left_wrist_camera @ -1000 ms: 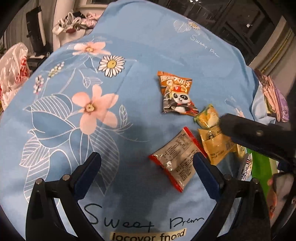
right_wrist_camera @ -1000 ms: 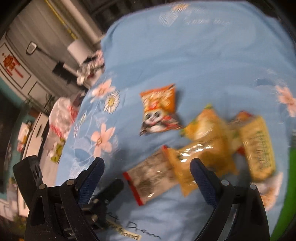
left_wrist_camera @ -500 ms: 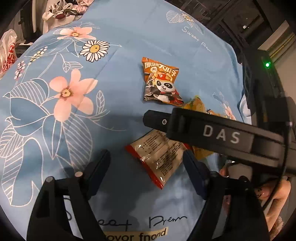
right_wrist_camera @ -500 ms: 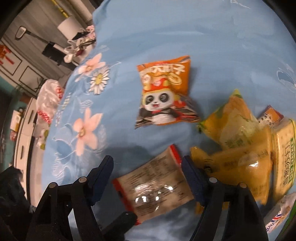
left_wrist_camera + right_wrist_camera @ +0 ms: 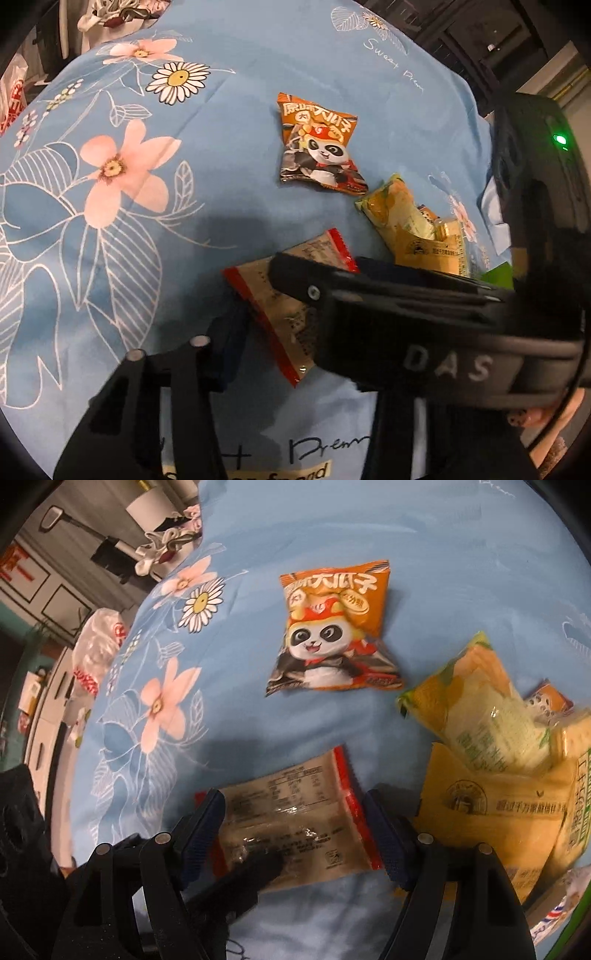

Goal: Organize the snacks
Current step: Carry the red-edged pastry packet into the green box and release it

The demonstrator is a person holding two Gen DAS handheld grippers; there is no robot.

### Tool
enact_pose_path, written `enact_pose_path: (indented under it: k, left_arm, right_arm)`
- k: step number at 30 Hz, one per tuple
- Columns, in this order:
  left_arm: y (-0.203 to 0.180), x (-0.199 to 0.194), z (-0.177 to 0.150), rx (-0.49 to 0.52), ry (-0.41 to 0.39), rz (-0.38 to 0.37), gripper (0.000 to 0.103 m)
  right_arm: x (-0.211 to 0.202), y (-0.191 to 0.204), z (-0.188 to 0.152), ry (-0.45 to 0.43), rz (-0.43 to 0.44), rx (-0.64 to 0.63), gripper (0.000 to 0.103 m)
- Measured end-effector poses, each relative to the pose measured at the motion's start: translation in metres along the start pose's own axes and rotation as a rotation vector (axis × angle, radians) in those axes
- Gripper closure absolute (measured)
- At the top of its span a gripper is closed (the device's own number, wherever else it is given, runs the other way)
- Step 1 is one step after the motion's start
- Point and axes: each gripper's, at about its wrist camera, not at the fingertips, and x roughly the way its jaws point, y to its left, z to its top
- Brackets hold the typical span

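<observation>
Two views examined, left wrist first.

Left wrist view
- Surface: blue floral cloth [image 5: 229, 229] covers the whole work area.
- Left gripper [image 5: 280, 332]: jaws closing, now narrow; only the near left finger shows clearly, the other side is hidden behind the right tool's black body.
- Red-edged clear packet [image 5: 291, 310]: lies flat on the cloth between the left fingers; whether the pads press it cannot be told.
- Panda packet [image 5: 319, 147]: orange, lying apart from the others, further up the cloth.
- Yellow packets [image 5: 406, 225]: a small overlapping heap just right of the red-edged packet.
- Person: fingertips [image 5: 528, 417] visible at lower right, under the right tool.

Right wrist view
- Right gripper [image 5: 295, 830]: jaws moderately wide, straddling the red-edged clear packet [image 5: 295, 819]; both blue pads stand at the packet's short ends, contact uncertain.
- Left tool's finger: a dark tip lies over the packet's lower part.
- Panda packet [image 5: 332, 627]: above the packet, well apart.
- Yellow packets [image 5: 491, 760]: heaped just right of the right finger.
- Background: white plastic bag [image 5: 98, 646] beyond the cloth's left edge.
</observation>
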Motion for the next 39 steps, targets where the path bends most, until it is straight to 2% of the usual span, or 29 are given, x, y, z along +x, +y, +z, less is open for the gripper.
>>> enact_pose_path:
  k: [3,6,9,13,22,29,32,39]
  left_arm:
    - [0.002,-0.002,-0.003,0.006,0.0,-0.008,0.075]
    - [-0.001,-0.006,-0.008,0.039,0.004,-0.009,0.076]
    - [-0.012,-0.014,-0.01,0.108,-0.022,0.011,0.077]
    - [-0.027,-0.031,-0.024,0.197,-0.053,0.0,0.077]
    - [-0.076,-0.055,-0.05,0.355,-0.106,-0.065,0.077]
    - [-0.122,-0.072,-0.056,0.417,-0.164,-0.109,0.078]
    - [-0.152,-0.077,-0.056,0.471,-0.203,-0.127,0.078]
    - [-0.21,-0.073,-0.058,0.565,-0.232,-0.201,0.079]
  right_arm:
    - [-0.001,0.0,-0.005,-0.006,0.026,0.011,0.025]
    - [-0.005,-0.003,-0.014,-0.014,0.096,0.031,0.025]
    - [-0.013,-0.007,-0.027,-0.029,0.144,0.078,0.025]
    - [-0.031,-0.011,-0.046,-0.086,0.188,0.114,0.025]
    - [-0.087,-0.02,-0.092,-0.24,0.144,0.184,0.025]
    - [-0.132,-0.033,-0.108,-0.36,0.109,0.193,0.025]
    - [-0.156,-0.046,-0.115,-0.424,0.103,0.201,0.025]
    - [-0.204,-0.088,-0.137,-0.552,0.072,0.294,0.025]
